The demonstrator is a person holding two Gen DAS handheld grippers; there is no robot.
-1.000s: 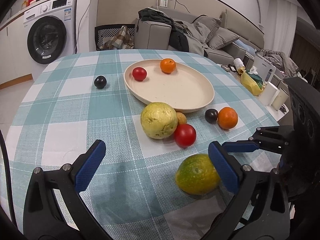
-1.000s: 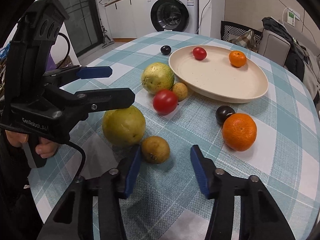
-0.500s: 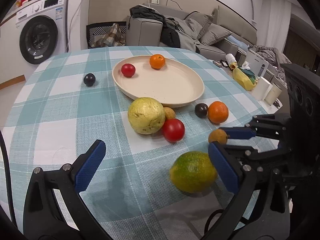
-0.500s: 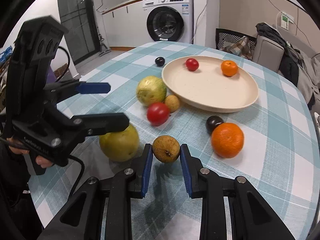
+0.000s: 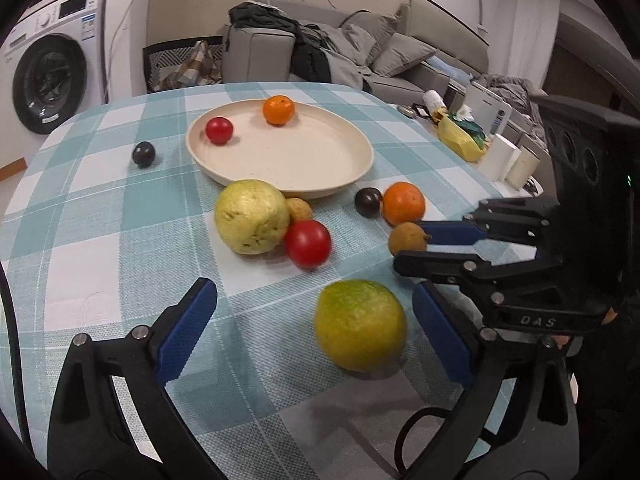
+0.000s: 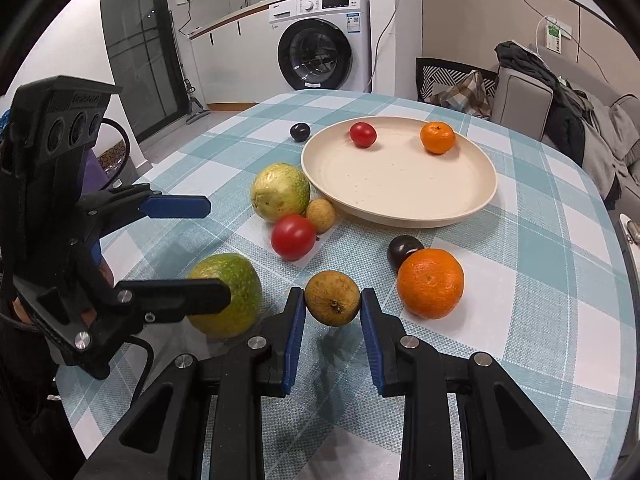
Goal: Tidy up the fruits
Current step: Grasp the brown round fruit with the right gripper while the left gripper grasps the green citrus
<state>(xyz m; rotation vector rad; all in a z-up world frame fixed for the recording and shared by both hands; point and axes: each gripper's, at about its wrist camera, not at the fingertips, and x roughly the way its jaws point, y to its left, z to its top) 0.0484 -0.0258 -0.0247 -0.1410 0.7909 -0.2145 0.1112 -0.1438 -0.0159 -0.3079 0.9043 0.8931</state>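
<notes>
My right gripper (image 6: pixel 333 304) is shut on a small brown fruit (image 6: pixel 333 298) and holds it above the checked cloth; the fruit also shows in the left wrist view (image 5: pixel 407 239). My left gripper (image 5: pixel 314 320) is open, with a green-yellow citrus (image 5: pixel 360 330) between its fingers on the right side. The cream plate (image 6: pixel 400 188) holds a small red tomato (image 6: pixel 363 134) and a small orange (image 6: pixel 437 137). On the cloth lie a pale guava (image 6: pixel 280 192), a red tomato (image 6: pixel 293 237), a small tan fruit (image 6: pixel 321 215), an orange (image 6: pixel 430 282) and two dark plums (image 6: pixel 404 249) (image 6: pixel 300 131).
The round table (image 5: pixel 100 216) drops off at its edges all round. A washing machine (image 6: pixel 324 44) stands behind, a sofa (image 5: pixel 360 52) and a side table with clutter (image 5: pixel 464 136) to the right of the left wrist view.
My right gripper closed on the small brown fruit and lifted it off the cloth. My left gripper stayed open and drifted a little, keeping the green citrus near its right finger.
</notes>
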